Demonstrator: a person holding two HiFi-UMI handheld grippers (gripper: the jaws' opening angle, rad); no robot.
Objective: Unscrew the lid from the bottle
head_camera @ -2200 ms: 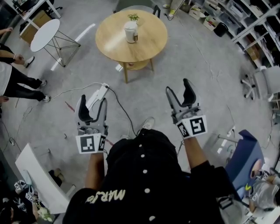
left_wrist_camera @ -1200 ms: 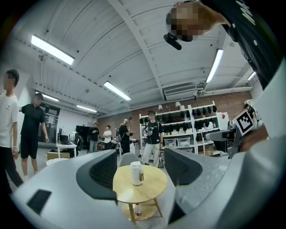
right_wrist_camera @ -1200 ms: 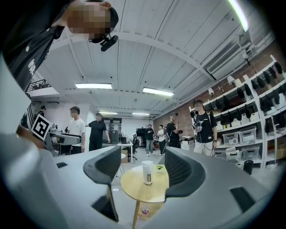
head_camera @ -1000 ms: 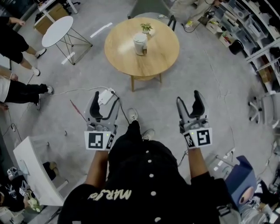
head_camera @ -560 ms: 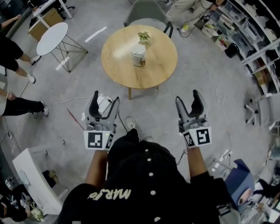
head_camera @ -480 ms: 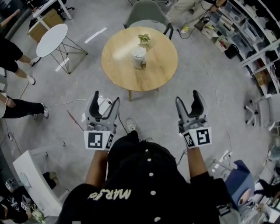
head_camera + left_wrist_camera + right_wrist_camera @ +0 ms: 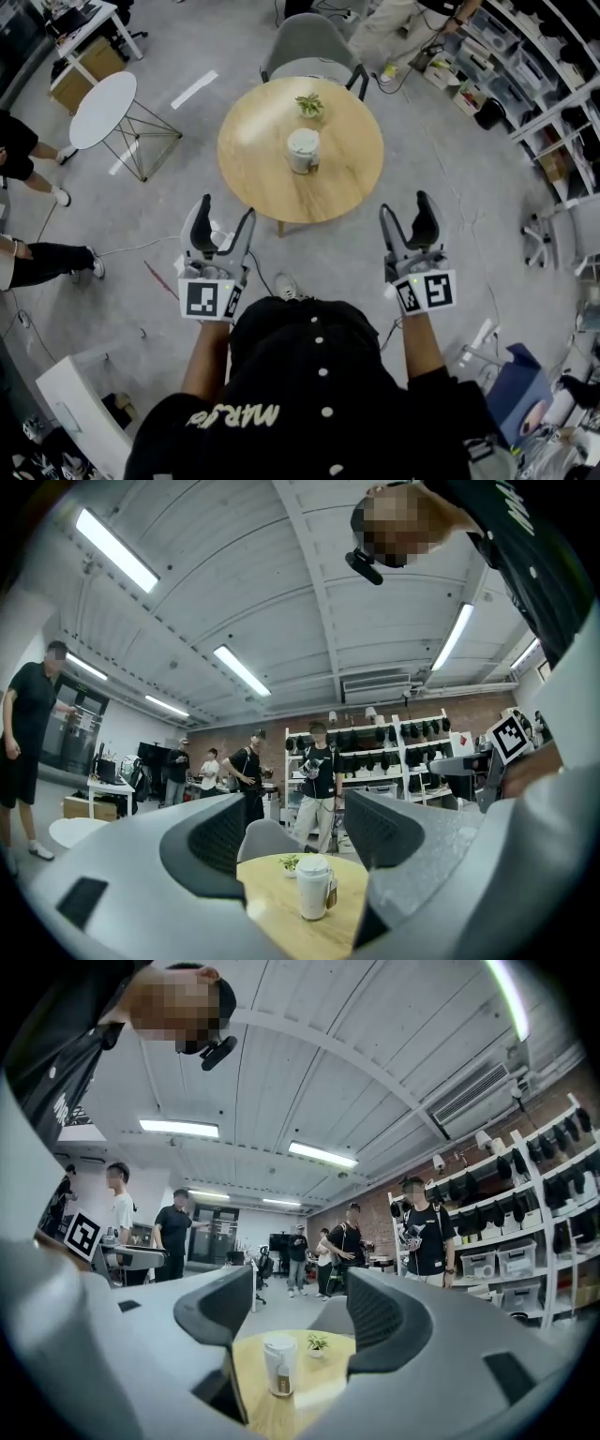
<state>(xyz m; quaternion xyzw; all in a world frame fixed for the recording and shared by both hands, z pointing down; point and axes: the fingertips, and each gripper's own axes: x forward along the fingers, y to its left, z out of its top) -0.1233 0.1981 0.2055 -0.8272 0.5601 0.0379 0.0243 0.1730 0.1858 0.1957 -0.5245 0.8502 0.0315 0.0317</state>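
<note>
Wooden round table [image 7: 272, 183] is the anchor, so everything's relative to that. The white bottle [image 7: 303, 150] stands upright near the middle of it. Its lid [image 7: 303, 140] is on and untouched. A little potted plant [image 7: 308, 105] sits just behind the bottle, toward the grey chair [image 7: 309, 42] at the table's far side.

The left gripper [image 7: 223, 212] hangs just short of the table's near-left rim, and the right gripper [image 7: 407, 206] is off the near-right. Both are well apart from the bottle. Each one has its jaws spread wide with nothing between them. Their own views just frame the bottle out on the tabletop through the gap.

So I'd say we're at the approach stage and the unscrewing hasn't begun. Next up, as I read it: get both grippers in over the table. One clamps the bottle's body so it can't spin or tip, and the other closes on the lid and twists. The bottle looks tallish and light, so steadying it first seems smart.
</note>
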